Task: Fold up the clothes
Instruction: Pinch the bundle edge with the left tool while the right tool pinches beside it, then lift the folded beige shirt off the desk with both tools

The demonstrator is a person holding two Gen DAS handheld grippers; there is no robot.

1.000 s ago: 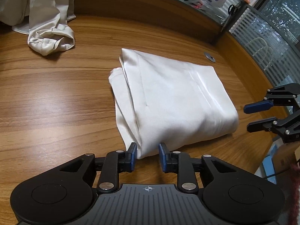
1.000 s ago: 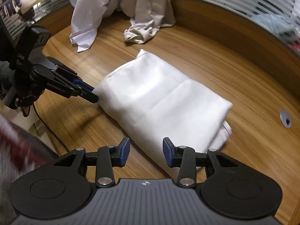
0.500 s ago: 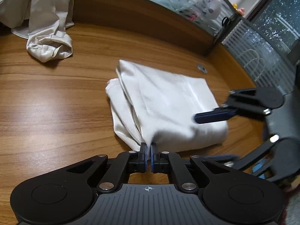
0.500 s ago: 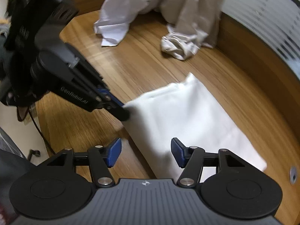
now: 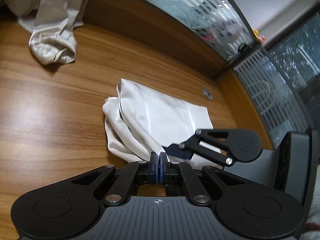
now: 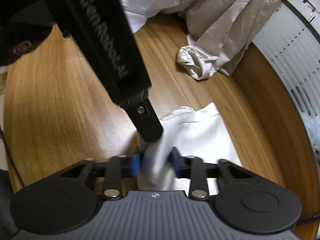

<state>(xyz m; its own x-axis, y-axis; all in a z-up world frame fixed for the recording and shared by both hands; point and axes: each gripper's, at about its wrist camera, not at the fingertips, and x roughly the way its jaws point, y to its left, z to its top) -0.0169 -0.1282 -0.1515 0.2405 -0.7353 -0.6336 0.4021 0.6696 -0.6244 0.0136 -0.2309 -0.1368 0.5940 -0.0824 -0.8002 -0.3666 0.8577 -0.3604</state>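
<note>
Pinching folded cloth (image 5: 160, 118): left tongs (image 5: 159, 160) clenched | right tongs (image 6: 155, 163) closing around cloth

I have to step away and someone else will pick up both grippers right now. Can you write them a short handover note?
Left gripper: jaws shut on the near corner of the folded white garment.
Right gripper: jaws closing, a bunch of the same garment's near edge between them, right beside the left gripper.
The garment lies on the wooden table, already folded into a compact bundle.
Left to do: finish this fold or move the bundle aside. A beige shirt and another white garment sit unfolded at the far end of the table.
</note>
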